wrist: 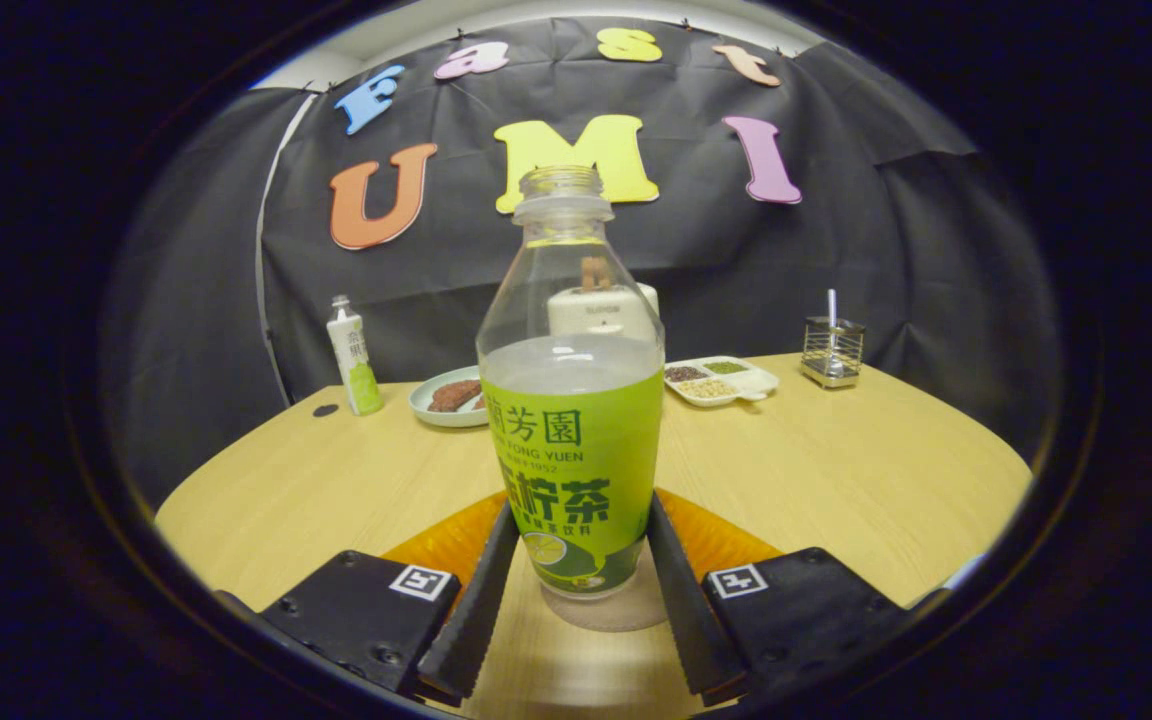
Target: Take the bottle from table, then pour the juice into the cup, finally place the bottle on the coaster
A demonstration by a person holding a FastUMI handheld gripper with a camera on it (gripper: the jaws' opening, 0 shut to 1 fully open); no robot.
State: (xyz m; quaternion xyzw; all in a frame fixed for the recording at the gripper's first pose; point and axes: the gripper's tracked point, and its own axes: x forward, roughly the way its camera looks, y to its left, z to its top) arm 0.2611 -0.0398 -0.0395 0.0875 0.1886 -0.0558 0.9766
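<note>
Fingers (573,590) nearest the camera, one each side of the bottle (573,440), both flat against the lower label band; reads as gripping the bottle, jaws parallel and low on the body

Bottle is upright, uncapped, roughly half full of pale juice. Its base looks just clear of the table (836,470), faint shadow below it, though I can't say for sure it's lifted. Orange coaster (726,540) lies just behind the bottle, showing either side of the fingers

Handling, my read: thin clear plastic, so the wall will give if squeezed hard. Label film is glossy, likely a bit slick. Liquid sits low, so weight is moderate and the grip is near the mass centre, good for carrying. With no cap any fast tilt will slosh, so tip slowly. Best hold is where it is now, on the straight labelled section, not the tapered shoulder

Further back on the table: a teal plate (448,402) with brown food, a white divided tray (726,381) with grains, a small white and green bottle (355,355) near the plate, a wire holder (832,350) off past the tray. A white item sits right behind the bottle, seen through it; can't tell what it is. No cup identifiable from here
</note>
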